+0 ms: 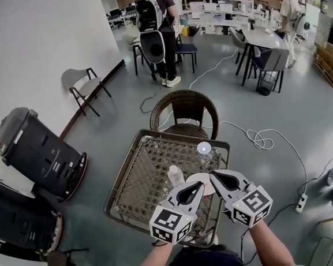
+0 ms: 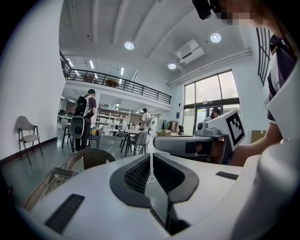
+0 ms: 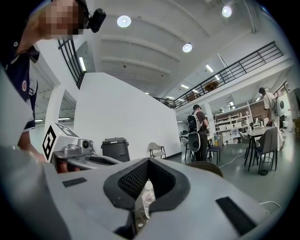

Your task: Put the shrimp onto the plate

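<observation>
Both grippers hang close together over the near right part of a wicker table (image 1: 133,181), pointing level into the room. The left gripper (image 1: 198,185) and the right gripper (image 1: 212,175) each have their tips pressed together with nothing between them. Beneath their tips lies a white plate (image 1: 204,178), partly hidden by the jaws. In the left gripper view the left gripper (image 2: 151,155) is shut, and in the right gripper view the right gripper (image 3: 148,161) is shut too. No shrimp shows in any view.
A clear plastic bottle (image 1: 175,174) stands on the table left of the plate, and a small white round object (image 1: 204,148) sits near the far right corner. A wicker chair (image 1: 183,112) stands behind the table. Black machines (image 1: 38,152) are at left; cables (image 1: 260,139) cross the floor at right.
</observation>
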Available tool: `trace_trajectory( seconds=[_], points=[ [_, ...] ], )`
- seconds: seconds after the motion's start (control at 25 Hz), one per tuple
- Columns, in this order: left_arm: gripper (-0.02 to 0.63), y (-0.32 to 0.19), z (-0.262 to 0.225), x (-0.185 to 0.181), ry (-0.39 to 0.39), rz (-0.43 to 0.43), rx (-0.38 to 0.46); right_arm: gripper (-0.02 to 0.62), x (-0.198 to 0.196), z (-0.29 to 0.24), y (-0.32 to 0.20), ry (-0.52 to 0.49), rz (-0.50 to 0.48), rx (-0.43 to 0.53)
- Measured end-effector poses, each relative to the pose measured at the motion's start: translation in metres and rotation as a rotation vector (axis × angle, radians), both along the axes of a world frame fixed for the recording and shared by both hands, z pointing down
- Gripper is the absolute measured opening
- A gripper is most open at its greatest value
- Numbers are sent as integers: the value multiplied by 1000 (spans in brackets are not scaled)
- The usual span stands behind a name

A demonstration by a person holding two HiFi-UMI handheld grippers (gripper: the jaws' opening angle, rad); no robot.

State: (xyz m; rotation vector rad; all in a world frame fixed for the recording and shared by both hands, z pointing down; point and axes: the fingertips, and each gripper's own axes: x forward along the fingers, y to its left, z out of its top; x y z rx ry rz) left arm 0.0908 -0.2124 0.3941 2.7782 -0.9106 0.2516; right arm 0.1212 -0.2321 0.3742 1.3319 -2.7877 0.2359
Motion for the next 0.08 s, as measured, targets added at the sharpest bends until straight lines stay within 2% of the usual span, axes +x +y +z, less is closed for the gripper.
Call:
trace_trajectory(
  seconds=[0.08],
  points=[
    [29,-1,1,0,0,-1,-2,6,1,0,-1,-1,1,1]
  ],
)
